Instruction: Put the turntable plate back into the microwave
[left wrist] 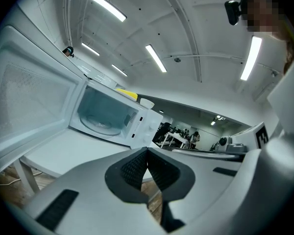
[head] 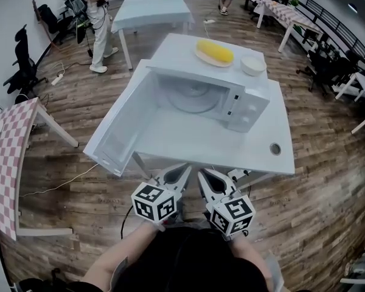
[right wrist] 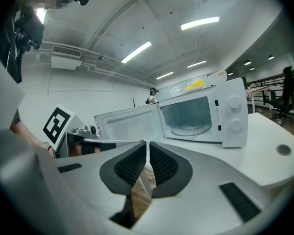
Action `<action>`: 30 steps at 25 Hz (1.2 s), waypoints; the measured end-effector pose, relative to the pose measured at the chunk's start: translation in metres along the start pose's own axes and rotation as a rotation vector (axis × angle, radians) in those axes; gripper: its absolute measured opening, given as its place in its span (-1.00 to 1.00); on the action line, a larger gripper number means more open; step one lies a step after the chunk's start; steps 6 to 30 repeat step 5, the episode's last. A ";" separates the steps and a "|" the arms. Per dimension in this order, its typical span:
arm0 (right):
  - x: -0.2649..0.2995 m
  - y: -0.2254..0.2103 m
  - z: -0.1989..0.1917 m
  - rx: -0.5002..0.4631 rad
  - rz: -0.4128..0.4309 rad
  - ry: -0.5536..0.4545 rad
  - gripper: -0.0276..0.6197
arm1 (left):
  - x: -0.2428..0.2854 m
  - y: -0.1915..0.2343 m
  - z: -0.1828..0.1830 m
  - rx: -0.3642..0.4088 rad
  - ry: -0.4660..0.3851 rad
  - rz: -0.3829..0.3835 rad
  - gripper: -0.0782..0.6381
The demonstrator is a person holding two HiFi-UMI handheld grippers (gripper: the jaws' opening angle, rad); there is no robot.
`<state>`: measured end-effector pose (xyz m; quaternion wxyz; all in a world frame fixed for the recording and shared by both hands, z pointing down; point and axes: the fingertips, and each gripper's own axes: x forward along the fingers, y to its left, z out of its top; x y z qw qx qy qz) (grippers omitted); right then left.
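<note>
Microwave (head: 248, 107): white, standing on the white worktop (head: 255, 152), control panel with two dials at its right end. Door (head: 117, 128) swung fully open to the left. Turntable plate (head: 194, 97): clear, round glass, lying flat on the cavity floor, roughly centred inside the cavity.

The room is lit brightly and evenly by long ceiling strips (left wrist: 156, 58), shown as blown-out white bars. Soft shadows are cast beneath the counter (head: 255, 154) onto the wooden floor (head: 316, 205). The microwave (head: 243, 105) interior is left dimmer. Straight lines are bent by fisheye distortion, and the gripper views' corners are vignetted black.
</note>
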<state>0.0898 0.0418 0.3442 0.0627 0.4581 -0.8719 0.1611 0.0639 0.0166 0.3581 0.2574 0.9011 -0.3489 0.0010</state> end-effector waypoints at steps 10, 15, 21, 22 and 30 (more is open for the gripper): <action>-0.003 -0.007 -0.004 0.025 -0.008 0.002 -0.80 | 0.005 -0.003 -0.006 -0.004 0.018 -0.005 -0.75; -0.003 -0.007 -0.004 0.025 -0.008 0.002 -0.80 | 0.005 -0.003 -0.006 -0.004 0.018 -0.005 -0.75; -0.003 -0.007 -0.004 0.025 -0.008 0.002 -0.80 | 0.005 -0.003 -0.006 -0.004 0.018 -0.005 -0.75; -0.003 -0.007 -0.004 0.025 -0.008 0.002 -0.80 | 0.005 -0.003 -0.006 -0.004 0.018 -0.005 -0.75; -0.003 -0.007 -0.004 0.025 -0.008 0.002 -0.80 | 0.005 -0.003 -0.006 -0.004 0.018 -0.005 -0.75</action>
